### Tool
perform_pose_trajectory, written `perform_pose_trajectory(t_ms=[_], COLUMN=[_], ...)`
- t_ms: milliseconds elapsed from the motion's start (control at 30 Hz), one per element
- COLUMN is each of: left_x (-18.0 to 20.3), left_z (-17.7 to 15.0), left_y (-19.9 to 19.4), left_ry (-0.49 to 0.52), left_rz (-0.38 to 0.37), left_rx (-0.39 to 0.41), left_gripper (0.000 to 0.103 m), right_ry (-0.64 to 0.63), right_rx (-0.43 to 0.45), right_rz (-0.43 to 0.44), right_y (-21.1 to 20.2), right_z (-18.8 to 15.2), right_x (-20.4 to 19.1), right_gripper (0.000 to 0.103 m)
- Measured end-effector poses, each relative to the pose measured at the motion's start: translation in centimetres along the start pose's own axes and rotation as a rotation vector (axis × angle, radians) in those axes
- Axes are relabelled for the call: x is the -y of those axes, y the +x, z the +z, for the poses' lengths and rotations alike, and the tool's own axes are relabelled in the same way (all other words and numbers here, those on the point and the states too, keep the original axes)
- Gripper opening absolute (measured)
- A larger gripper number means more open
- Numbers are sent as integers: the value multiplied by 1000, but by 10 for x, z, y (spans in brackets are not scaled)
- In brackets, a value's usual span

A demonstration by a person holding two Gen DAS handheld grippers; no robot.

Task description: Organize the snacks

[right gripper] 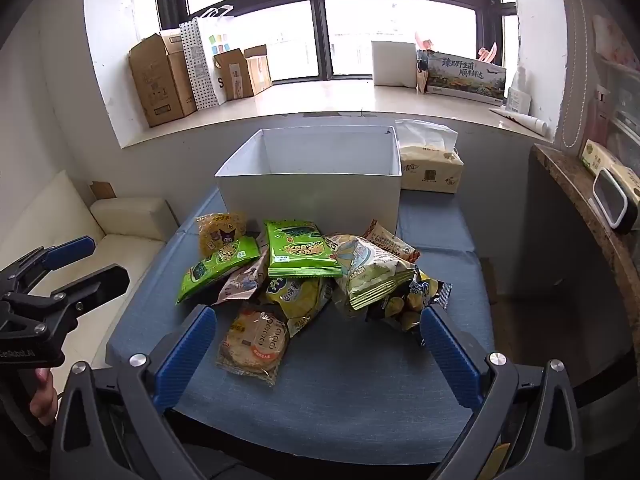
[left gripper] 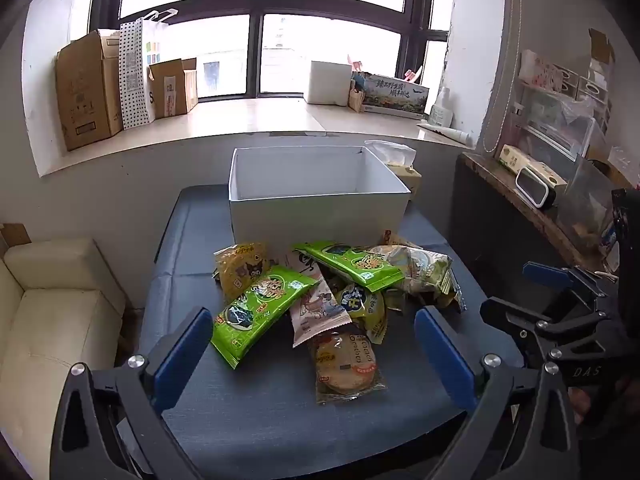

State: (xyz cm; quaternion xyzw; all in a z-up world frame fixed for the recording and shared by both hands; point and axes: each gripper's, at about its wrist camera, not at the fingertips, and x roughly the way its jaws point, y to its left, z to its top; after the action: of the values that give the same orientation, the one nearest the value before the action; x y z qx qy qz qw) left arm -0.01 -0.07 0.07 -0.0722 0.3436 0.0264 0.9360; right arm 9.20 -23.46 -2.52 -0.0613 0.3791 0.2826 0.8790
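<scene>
A heap of snack packets lies on the blue table (left gripper: pixel 248 400) in front of an open white box (left gripper: pixel 316 216) (right gripper: pixel 316 196). It includes two green packets (left gripper: pixel 260 308) (right gripper: pixel 298 250), a yellow cartoon packet (left gripper: pixel 240 268) (right gripper: pixel 220 232), a clear pack of round cakes (left gripper: pixel 346 360) (right gripper: pixel 254 346) and a pale puffed bag (right gripper: pixel 372 272). My left gripper (left gripper: pixel 312 344) hangs open just short of the heap, nothing between its blue pads. My right gripper (right gripper: pixel 316 340) is open too, above the near edge of the heap, holding nothing. Each gripper shows at the other view's side.
A tissue pack (right gripper: pixel 430 168) stands right of the white box. A cream sofa (left gripper: pixel 52 320) is on the left. A dark counter (right gripper: pixel 580 200) with a white-rimmed device (right gripper: pixel 614 204) runs along the right. Cardboard boxes (left gripper: pixel 86 88) and bags line the window sill.
</scene>
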Motion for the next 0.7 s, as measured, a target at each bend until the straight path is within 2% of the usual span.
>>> perform_pose_trajectory(t_ms=[200, 267, 700], left_x=[-3, 2, 4], left_z=[0, 1, 2], left_y=[-2, -3, -2], left_ry=[15, 15, 19], left_rz=[-23, 14, 15], left_rx=[4, 1, -3], left_gripper=[103, 103, 103], right_ry=[-6, -6, -9], right_rx=[13, 12, 6], right_rz=[-2, -1, -2], right_y=[1, 0, -1], right_z=[0, -1, -1], right_x=[-1, -1, -2], right_gripper=[103, 103, 103])
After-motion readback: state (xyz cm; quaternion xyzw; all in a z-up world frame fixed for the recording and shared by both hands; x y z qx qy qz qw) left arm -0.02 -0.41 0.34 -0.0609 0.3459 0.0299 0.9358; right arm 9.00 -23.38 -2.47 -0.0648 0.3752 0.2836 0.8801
